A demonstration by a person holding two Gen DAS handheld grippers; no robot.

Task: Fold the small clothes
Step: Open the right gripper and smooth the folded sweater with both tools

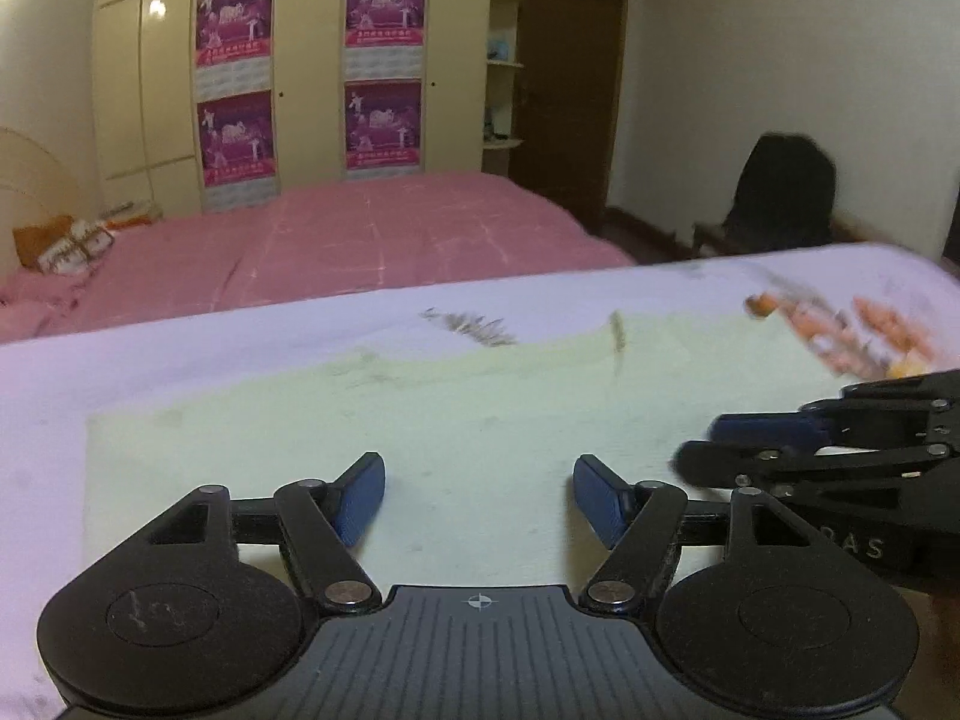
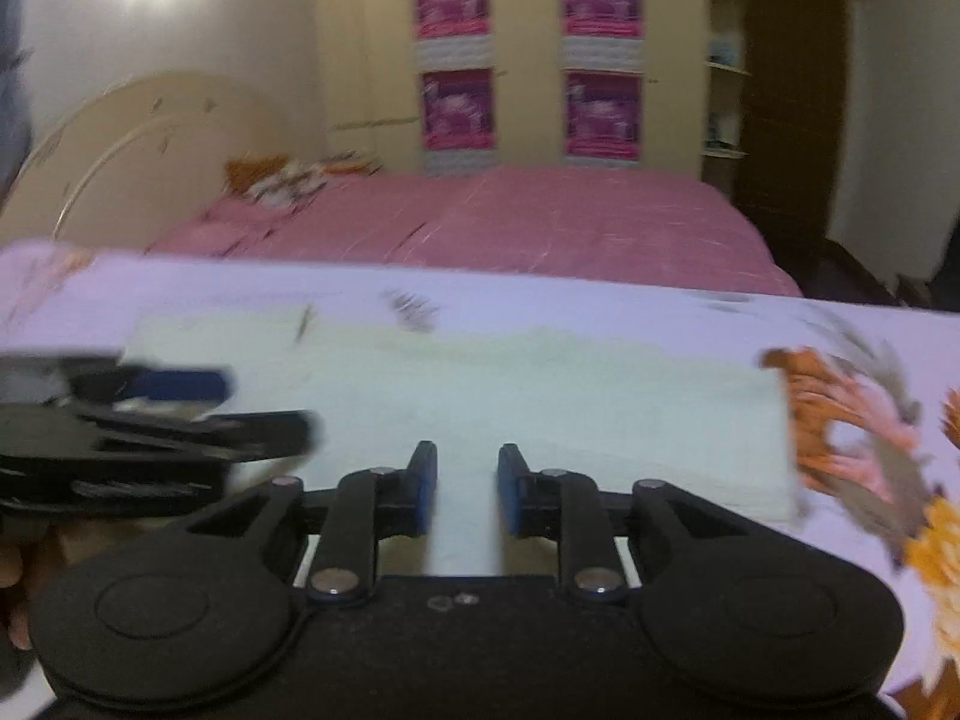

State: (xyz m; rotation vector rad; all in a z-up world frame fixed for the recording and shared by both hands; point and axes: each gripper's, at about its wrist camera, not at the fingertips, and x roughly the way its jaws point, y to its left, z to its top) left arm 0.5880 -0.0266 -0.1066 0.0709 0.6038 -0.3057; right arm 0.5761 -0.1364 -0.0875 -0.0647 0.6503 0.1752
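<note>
Closest to the left wrist camera, the left gripper [image 1: 479, 498] has its fingers wide apart with nothing between them, hovering over the pale green cloth [image 1: 420, 432]. In the right wrist view, the right gripper [image 2: 467, 489] shows its fingers near each other but with a clear gap, and no fabric is pinched there. The cloth lies flat as a neat rectangle on the flowered sheet [image 2: 870, 420] covering the work surface, under both grippers. It appears light, thin and soft, so it will probably sag and slide when lifted; a hold at the two near corners or along one edge seems best. Farther back stand a pink bed [image 1: 360, 240] and a wardrobe [image 1: 312, 60] with posters.
</note>
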